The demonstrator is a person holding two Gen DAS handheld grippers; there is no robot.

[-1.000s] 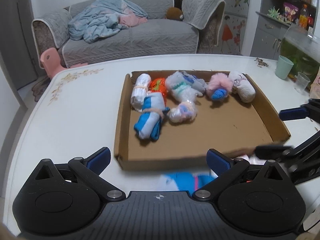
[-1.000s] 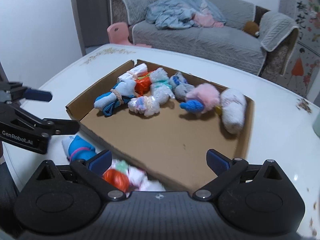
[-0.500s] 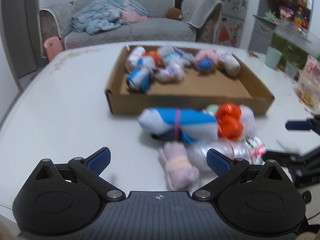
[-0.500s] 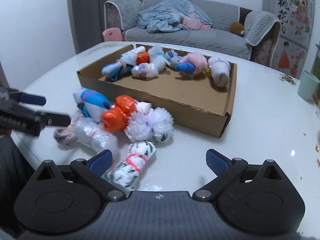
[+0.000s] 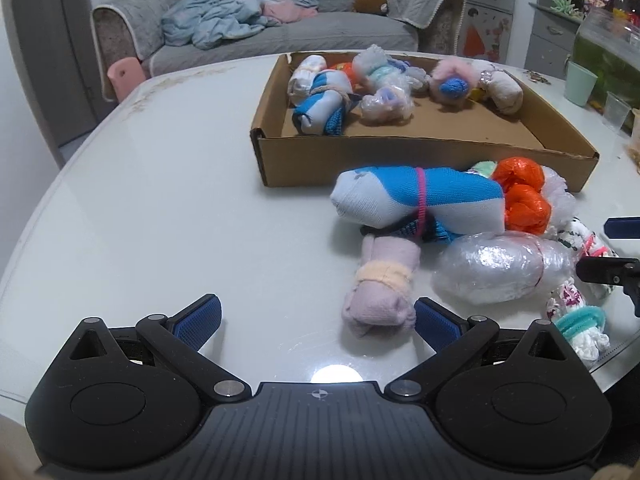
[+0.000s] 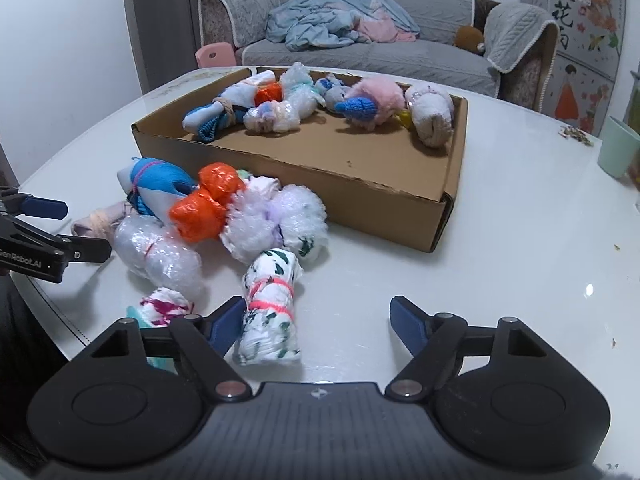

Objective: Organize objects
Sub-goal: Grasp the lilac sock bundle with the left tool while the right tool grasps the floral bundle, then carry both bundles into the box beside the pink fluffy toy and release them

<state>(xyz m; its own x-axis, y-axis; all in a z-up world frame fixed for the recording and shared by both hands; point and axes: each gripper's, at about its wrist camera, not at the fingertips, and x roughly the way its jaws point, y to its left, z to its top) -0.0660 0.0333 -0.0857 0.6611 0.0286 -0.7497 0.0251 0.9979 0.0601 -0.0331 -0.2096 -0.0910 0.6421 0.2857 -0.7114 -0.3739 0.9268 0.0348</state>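
Sock bundles (image 6: 272,308) at lower centre were crowded; both tools (image 5: 316,320) (image 6: 316,320), held released, risked nudging neighbours off the desk (image 5: 160,208).

A home living room: grey sofa (image 6: 372,54) with crumpled blanket (image 6: 332,20), white table (image 5: 160,200).

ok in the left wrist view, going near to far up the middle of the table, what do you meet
lilac sock roll → blue and white sock roll → cardboard box → grey sofa
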